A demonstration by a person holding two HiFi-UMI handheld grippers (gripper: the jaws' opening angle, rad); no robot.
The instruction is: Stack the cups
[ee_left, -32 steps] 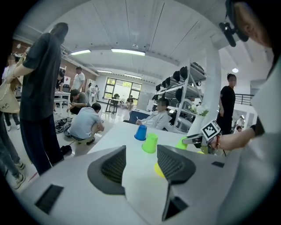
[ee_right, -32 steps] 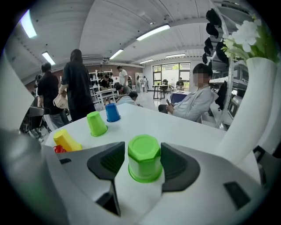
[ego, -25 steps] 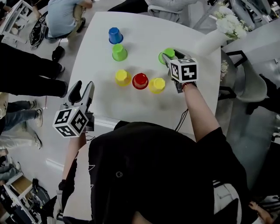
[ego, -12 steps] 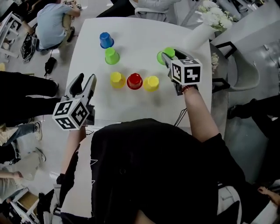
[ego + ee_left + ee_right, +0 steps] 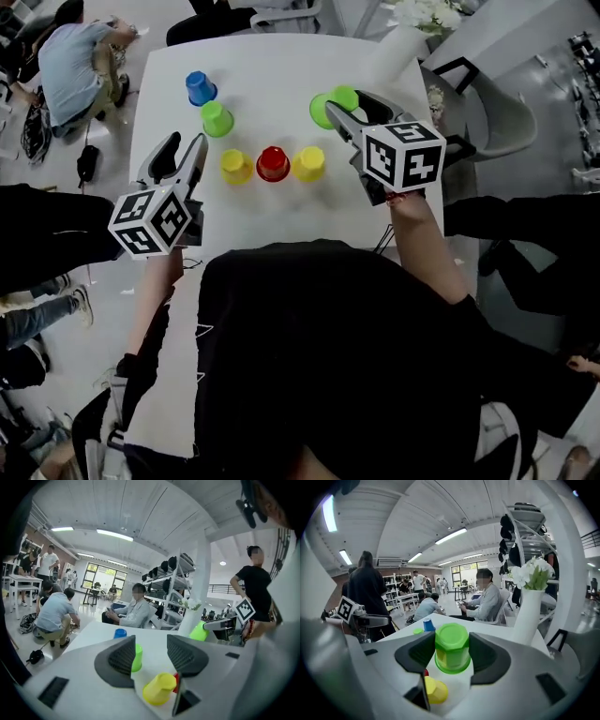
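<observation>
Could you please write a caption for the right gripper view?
Right gripper grips an upside-down green cup; yellow cup and white vase beyond.

Room bright, even. Light fr. ceiling strip lamps [image 5: 112, 534] + far windows [image 5: 104, 575]; strips blow out to pure white. Overall tone cool-white, cup colours saturated. Top of table [image 5: 281, 211] near clipping in head view, mild glare; shadow by red cup [image 5: 273, 163] short, soft. Both gripper views: heavy fisheye, straight lines bow, dark vignette at corners. Close to lens the green cup [image 5: 452, 648] reads fairly sharp; bkgd ppl [image 5: 426, 606] small, soft. Head view edges stretched; black shirt [image 5: 328, 366] loses detail.
</observation>
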